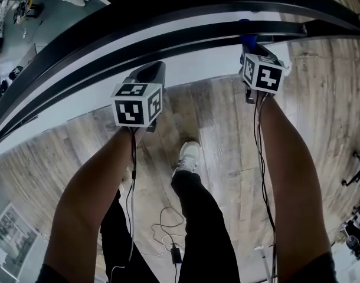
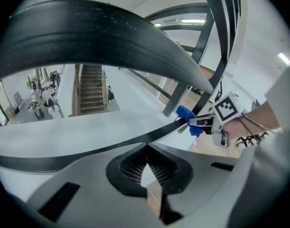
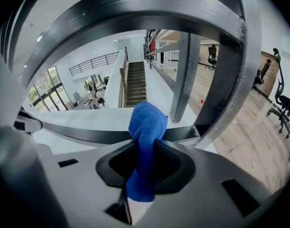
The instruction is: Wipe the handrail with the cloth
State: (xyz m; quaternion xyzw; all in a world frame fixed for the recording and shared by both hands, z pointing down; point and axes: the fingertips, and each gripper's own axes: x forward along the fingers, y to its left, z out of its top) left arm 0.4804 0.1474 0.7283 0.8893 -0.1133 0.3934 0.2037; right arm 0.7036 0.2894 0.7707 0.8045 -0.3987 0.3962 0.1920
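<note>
Gripping the blue cloth (image 3: 146, 122) tight between its jaws, our right gripper (image 3: 142, 148) held it up at the handrail (image 1: 168, 16), at about 1 o'clock in the head view. The cloth's bunched top sat against the rail's lower black bar (image 3: 83, 134), and a short tail hung behind the jaws. Our left gripper (image 2: 146, 148) was at 11 o'clock, just under that bar, with its jaws drawn together on nothing. Toward 6 o'clock, a white shoe (image 1: 189, 155) stood on the wooden floor (image 1: 321, 117).
</note>
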